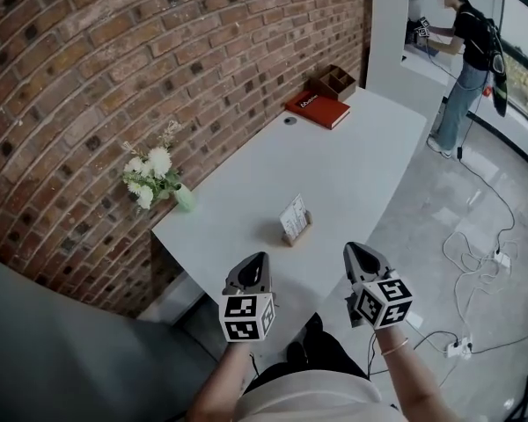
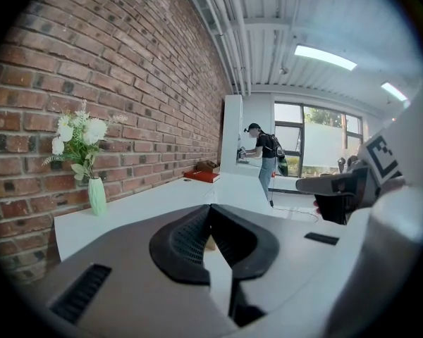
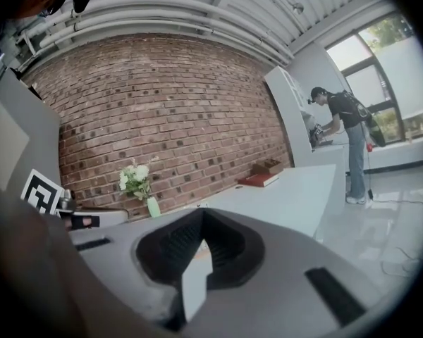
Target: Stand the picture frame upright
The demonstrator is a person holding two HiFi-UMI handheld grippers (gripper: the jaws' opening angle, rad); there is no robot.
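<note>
A brick wall (image 1: 114, 77) backed the white tabletop (image 1: 352, 165), which bore a red book (image 1: 318, 109), a flower vase (image 1: 183, 198) and the picture frame (image 1: 295, 219), upright near its front edge. The left tool (image 1: 261, 257) and right tool (image 1: 351, 248) hovered short of it, both closed on nothing.

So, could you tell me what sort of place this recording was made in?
Most likely an office or studio room: a long white table stands against a bare brick wall, power strips lie on the shiny floor, and a person works by the window.

Head overhead, gripper views low, seemingly sharing table (image 1: 334, 165).
</note>
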